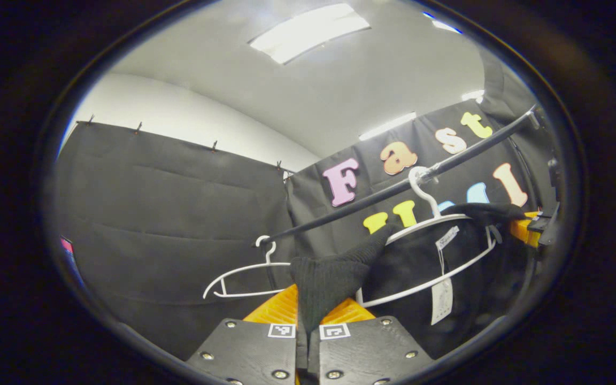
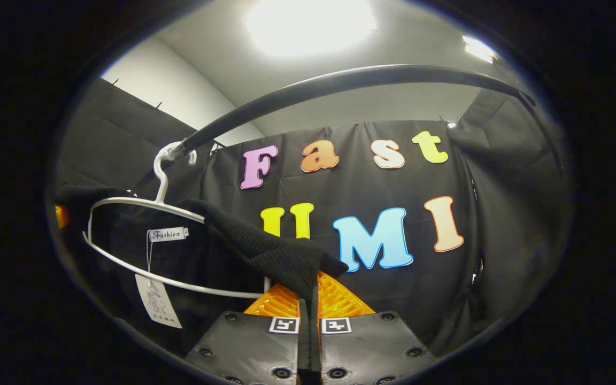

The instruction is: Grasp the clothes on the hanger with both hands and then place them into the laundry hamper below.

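Left gripper view, both tools (image 1: 308, 313) (image 2: 308, 299) pinching garment (image 1: 329, 278)

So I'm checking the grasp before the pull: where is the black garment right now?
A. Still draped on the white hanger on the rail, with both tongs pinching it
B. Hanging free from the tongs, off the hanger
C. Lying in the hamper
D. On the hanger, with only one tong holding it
A: the garment still drapes the hanger hooked on the rail, with the left tongs and right tongs each shut on a fold.
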`<state>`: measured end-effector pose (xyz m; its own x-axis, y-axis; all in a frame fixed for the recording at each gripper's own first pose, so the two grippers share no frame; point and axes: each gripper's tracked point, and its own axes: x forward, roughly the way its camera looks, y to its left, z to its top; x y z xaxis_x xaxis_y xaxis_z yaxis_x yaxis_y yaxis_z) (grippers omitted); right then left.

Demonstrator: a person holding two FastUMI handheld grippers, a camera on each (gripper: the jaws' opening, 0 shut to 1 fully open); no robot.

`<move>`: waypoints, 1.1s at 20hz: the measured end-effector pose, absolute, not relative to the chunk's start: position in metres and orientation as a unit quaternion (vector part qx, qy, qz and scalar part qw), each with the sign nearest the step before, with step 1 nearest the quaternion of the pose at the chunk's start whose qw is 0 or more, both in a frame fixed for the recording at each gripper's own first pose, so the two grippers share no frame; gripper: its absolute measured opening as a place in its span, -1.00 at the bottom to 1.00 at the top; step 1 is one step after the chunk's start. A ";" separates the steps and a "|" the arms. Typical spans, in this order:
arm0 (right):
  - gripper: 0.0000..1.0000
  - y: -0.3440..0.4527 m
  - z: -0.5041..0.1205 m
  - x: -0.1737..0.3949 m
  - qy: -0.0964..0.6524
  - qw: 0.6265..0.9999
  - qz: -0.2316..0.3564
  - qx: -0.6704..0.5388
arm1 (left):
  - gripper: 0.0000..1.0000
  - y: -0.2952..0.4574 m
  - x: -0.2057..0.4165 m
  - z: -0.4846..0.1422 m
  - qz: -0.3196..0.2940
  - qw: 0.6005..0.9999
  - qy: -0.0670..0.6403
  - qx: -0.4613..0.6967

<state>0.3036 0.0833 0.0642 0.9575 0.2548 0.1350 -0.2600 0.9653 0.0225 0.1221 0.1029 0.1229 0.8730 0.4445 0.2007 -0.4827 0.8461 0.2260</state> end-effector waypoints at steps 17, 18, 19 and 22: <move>-1.00 0.066 0.065 0.371 -0.055 0.989 0.122 0.055 | -0.96 0.151 0.175 0.133 0.161 0.975 -0.095 0.118; -1.00 0.067 0.061 0.376 -0.046 0.989 0.125 0.067 | -0.96 0.153 0.179 0.128 0.155 0.977 -0.090 0.111; -1.00 0.068 0.058 0.381 -0.037 0.988 0.129 0.077 | -0.96 0.153 0.182 0.123 0.149 0.980 -0.086 0.105; -1.00 0.071 0.040 0.384 0.000 0.985 0.144 0.098 | -0.97 0.150 0.187 0.114 0.126 0.985 -0.086 0.081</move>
